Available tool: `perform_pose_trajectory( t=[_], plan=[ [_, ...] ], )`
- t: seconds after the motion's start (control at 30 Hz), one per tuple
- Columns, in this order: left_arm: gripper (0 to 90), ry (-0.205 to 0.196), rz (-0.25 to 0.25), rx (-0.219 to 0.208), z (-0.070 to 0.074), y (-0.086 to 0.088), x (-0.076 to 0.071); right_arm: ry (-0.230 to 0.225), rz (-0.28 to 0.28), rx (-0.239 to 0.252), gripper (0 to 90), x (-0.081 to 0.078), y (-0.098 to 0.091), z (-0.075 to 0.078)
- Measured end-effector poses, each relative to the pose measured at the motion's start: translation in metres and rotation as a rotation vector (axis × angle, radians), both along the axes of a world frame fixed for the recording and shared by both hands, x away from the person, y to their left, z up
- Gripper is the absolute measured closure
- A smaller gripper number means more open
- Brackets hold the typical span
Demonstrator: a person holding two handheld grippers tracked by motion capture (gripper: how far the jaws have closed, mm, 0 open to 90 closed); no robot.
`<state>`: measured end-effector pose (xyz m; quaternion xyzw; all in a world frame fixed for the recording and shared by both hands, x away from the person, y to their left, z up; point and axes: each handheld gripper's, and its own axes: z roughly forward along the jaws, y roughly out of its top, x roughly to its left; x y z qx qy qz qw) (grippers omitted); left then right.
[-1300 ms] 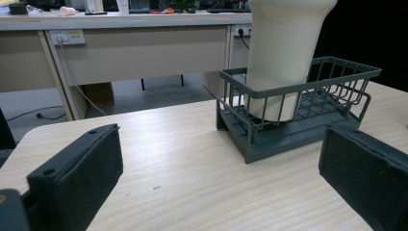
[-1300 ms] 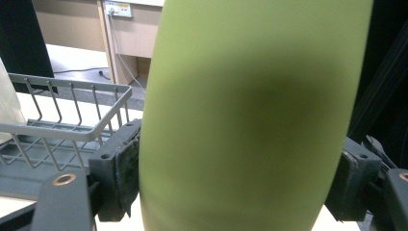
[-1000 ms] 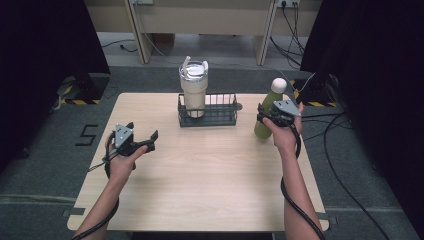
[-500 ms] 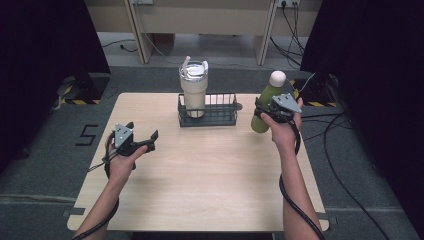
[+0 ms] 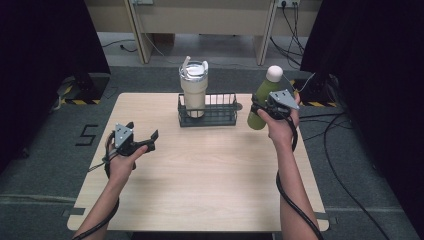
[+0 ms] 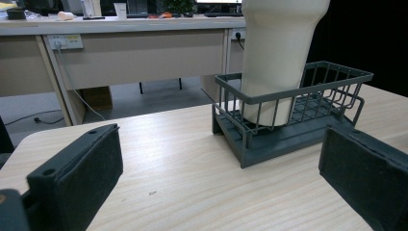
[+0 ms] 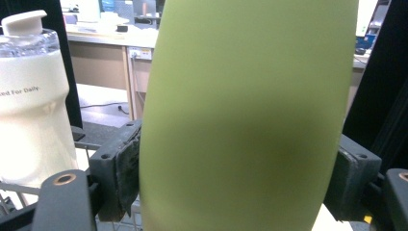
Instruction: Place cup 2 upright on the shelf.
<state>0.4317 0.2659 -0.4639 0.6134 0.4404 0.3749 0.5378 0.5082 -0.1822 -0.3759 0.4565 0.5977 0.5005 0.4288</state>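
A green bottle (image 5: 261,100) with a white cap hangs lifted off the table's far right, upright, just right of a dark wire basket (image 5: 226,119). My right gripper (image 5: 261,107) is shut on the bottle's body; in the right gripper view the green bottle (image 7: 250,115) sits squeezed between both pads (image 7: 126,166). A cream tumbler (image 5: 193,89) with a clear lid stands in the basket's left half; the same tumbler (image 6: 279,53) and basket (image 6: 293,115) appear in the left gripper view. My left gripper (image 5: 150,138) hovers open and holds nothing at the table's left, jaws pointing toward the basket.
The wooden table (image 5: 210,180) has free room in its middle and front. Desks (image 5: 200,15) and cables (image 5: 340,165) lie beyond and beside it on the floor. The basket's right half holds nothing.
My right gripper has lifted the green bottle upward and slightly toward the basket. The left gripper has stayed put.
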Motion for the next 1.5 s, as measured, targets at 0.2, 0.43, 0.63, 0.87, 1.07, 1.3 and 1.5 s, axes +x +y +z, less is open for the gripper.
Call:
perform_pose_trajectory(
  t=[0.2,0.43,0.63,0.87,1.07,1.3,1.5],
  plan=[
    [0.7,0.003,0.000,0.002,-0.001,-0.001,0.001,-0.015,0.006,0.002,22.2,0.000,0.004,0.006],
    [0.4,-0.003,0.001,-0.001,-0.001,0.000,0.001,-0.023,0.015,0.009,22.2,0.001,0.011,0.010],
    [0.5,0.000,-0.002,0.000,-0.002,-0.001,0.001,-0.025,0.018,0.010,22.2,0.004,0.016,0.010],
    [0.5,0.005,0.000,0.005,-0.003,-0.001,0.002,-0.029,0.019,0.023,22.2,0.007,0.019,0.012],
    [0.5,0.008,-0.001,0.004,-0.004,-0.001,0.002,-0.034,0.024,0.022,22.2,0.009,0.022,0.014],
    [0.5,0.008,0.002,0.003,-0.004,0.000,0.002,-0.038,0.030,0.019,22.3,0.013,0.027,0.019],
    [0.5,0.008,0.001,0.000,-0.004,0.000,0.003,-0.043,0.039,0.017,22.3,0.015,0.033,0.023]
  ],
)
